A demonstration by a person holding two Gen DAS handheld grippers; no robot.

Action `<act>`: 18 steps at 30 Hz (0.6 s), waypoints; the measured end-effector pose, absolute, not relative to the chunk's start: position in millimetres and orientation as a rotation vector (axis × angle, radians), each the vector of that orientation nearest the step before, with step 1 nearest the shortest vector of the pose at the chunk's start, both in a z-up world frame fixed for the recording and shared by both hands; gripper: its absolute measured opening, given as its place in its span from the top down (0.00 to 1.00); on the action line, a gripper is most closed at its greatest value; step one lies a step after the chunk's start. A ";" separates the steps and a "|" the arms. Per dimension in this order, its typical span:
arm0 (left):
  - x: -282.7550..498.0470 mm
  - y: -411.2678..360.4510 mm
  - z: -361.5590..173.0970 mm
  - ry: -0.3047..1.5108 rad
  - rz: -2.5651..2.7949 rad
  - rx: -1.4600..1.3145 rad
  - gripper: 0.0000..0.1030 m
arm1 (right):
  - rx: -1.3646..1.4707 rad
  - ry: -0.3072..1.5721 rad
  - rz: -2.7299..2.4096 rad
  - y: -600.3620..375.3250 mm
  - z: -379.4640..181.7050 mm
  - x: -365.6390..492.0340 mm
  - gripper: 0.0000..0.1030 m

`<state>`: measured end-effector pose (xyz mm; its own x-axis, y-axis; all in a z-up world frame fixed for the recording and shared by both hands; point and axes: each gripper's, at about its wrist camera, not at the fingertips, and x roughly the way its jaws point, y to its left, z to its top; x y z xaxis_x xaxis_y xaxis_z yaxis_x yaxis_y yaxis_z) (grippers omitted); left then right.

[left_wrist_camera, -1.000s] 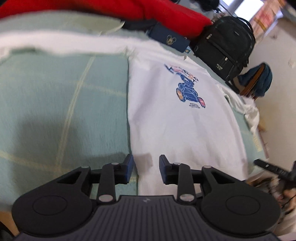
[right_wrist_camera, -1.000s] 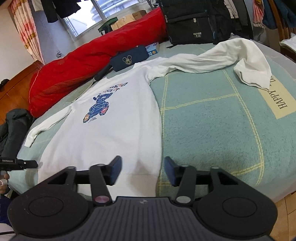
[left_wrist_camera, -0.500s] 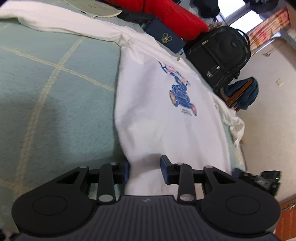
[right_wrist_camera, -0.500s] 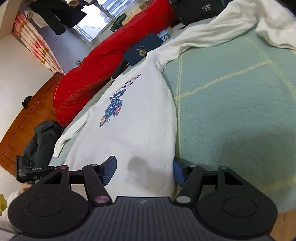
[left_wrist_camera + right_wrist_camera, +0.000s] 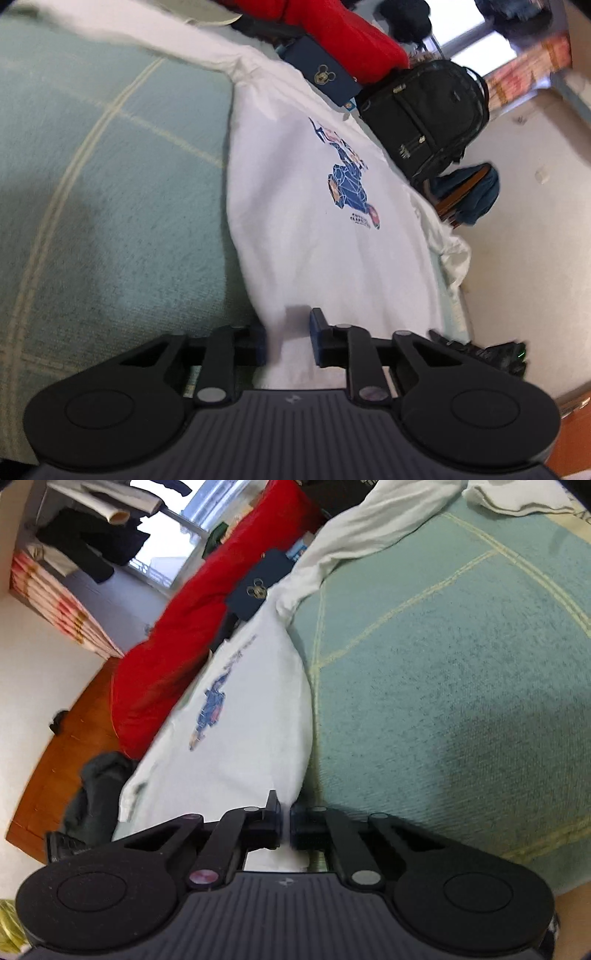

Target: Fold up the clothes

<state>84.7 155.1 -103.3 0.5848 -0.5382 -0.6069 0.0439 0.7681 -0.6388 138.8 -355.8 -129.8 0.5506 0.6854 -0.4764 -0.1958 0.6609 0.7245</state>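
A white sweatshirt (image 5: pixel 317 229) with a blue print lies flat on a green blanket (image 5: pixel 110 203), its hem toward me. My left gripper (image 5: pixel 288 338) is open and straddles the hem's left corner, cloth lying between its blue pads. In the right wrist view the same sweatshirt (image 5: pixel 251 716) stretches away to the left, and one long sleeve (image 5: pixel 369 528) trails across the blanket (image 5: pixel 443 664). My right gripper (image 5: pixel 286 821) is shut on the hem's right corner, with only a sliver of white cloth between the pads.
A red quilt (image 5: pixel 332 26) and a navy pouch (image 5: pixel 321 74) lie past the collar. A black backpack (image 5: pixel 424 114) stands at the far right. A dark garment (image 5: pixel 99 786) lies beside wooden boards (image 5: pixel 55 775) off the bed's left side.
Both grippers dropped low onto the hem. The right one closed from wide open onto the cloth. The left one slid over the hem corner and its gap narrowed a little.
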 end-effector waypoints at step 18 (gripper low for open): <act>50.2 177.1 -56.6 0.875 -0.246 -0.371 0.85 | 0.486 0.883 0.435 -371.0 -96.6 106.9 0.82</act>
